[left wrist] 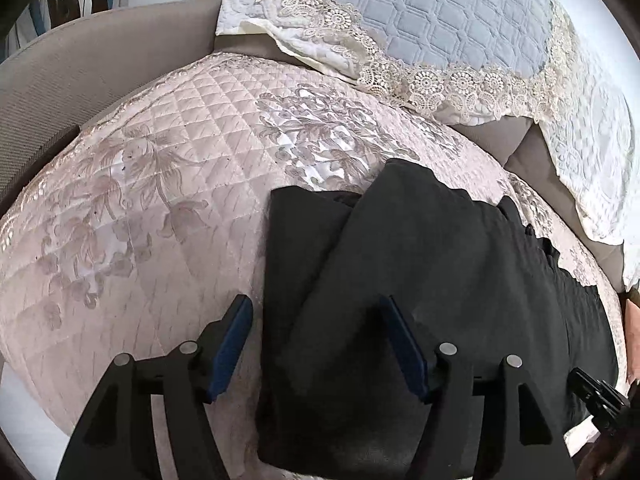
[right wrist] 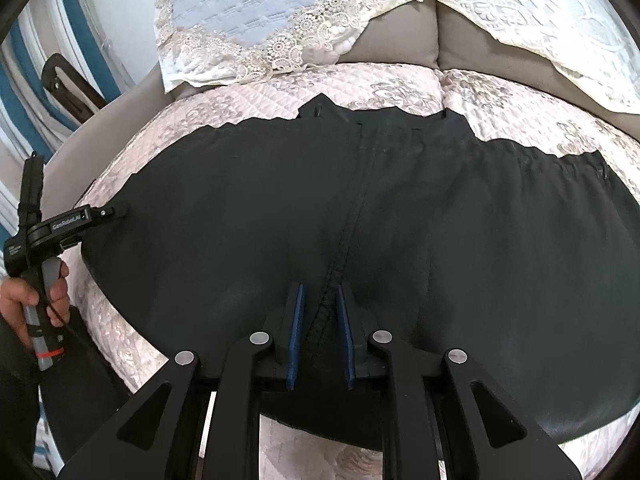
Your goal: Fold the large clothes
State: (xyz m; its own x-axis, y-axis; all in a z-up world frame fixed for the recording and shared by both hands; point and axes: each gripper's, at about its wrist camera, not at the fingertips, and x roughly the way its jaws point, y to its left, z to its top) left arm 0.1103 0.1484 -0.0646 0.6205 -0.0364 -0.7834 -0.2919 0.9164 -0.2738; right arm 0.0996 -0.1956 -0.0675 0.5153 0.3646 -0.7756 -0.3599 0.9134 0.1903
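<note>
The black trousers (right wrist: 360, 208) lie flat on the pink quilt (left wrist: 160, 200), the right gripper (right wrist: 320, 324) pinches their middle seam at 6 o'clock, and the left gripper (left wrist: 316, 344) stands open over their folded legs.

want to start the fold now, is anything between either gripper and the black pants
Nothing visible does. The left gripper hangs open directly over the black pants at the leg end, with only cloth under it. The right gripper sits narrowed around the centre seam. Only the pink quilted cover surrounds the pants.
</note>
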